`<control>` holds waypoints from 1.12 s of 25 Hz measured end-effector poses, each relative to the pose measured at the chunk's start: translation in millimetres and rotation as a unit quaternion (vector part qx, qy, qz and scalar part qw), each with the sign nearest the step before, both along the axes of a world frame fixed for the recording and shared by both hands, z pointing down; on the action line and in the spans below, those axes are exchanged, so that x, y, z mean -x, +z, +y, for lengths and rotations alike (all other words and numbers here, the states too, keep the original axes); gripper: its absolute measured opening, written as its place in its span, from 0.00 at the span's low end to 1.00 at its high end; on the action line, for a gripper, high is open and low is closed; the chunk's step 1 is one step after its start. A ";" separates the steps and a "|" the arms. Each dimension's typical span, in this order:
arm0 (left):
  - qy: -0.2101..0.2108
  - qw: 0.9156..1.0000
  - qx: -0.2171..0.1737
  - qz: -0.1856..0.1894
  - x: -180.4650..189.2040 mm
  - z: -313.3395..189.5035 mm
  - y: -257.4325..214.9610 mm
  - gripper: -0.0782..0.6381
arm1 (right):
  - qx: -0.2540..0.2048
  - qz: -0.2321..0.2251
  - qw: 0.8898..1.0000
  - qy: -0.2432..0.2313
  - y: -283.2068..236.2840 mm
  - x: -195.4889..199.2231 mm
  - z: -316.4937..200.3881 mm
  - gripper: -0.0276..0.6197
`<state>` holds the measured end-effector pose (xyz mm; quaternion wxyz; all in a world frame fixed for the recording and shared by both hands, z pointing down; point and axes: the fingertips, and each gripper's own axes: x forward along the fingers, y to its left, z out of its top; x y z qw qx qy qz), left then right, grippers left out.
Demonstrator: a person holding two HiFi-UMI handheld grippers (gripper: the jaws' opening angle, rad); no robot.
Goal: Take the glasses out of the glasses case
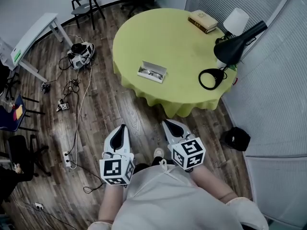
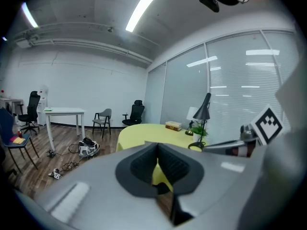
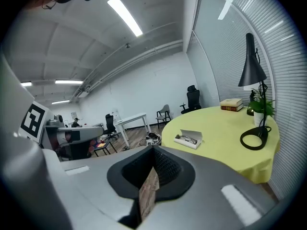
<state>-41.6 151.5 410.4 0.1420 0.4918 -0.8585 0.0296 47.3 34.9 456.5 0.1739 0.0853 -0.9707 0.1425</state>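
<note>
Glasses [image 1: 151,74] with thin dark frames lie in the open white glasses case [image 1: 156,66] on the round yellow-green desk [image 1: 168,37]. We hold our left tool [image 1: 122,128] and right tool [image 1: 169,124] well apart from it, both pressed together, empty.

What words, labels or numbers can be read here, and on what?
No text here is readable.
Book on the yellow table: any cover print is too small to read.
Marker cube on the left gripper and the one on the right gripper: black-and-white square patterns, no letters.
</note>
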 end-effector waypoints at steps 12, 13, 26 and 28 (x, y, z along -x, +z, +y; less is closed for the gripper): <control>0.038 0.999 0.024 0.010 72.2 -85.3 24.3 0.12 | 0.005 0.027 0.999 0.046 28.8 54.3 -86.6 0.04; 0.044 0.999 0.026 0.012 81.5 -93.0 27.0 0.12 | 0.006 0.028 0.998 0.055 30.0 60.1 -93.8 0.04; 0.188 0.980 0.055 0.025 212.9 -236.8 39.7 0.12 | 0.039 0.024 0.980 0.192 27.1 156.6 -193.7 0.04; 0.213 0.975 0.061 0.027 227.1 -256.0 43.2 0.12 | 0.041 0.017 0.977 0.209 25.7 168.1 -204.2 0.04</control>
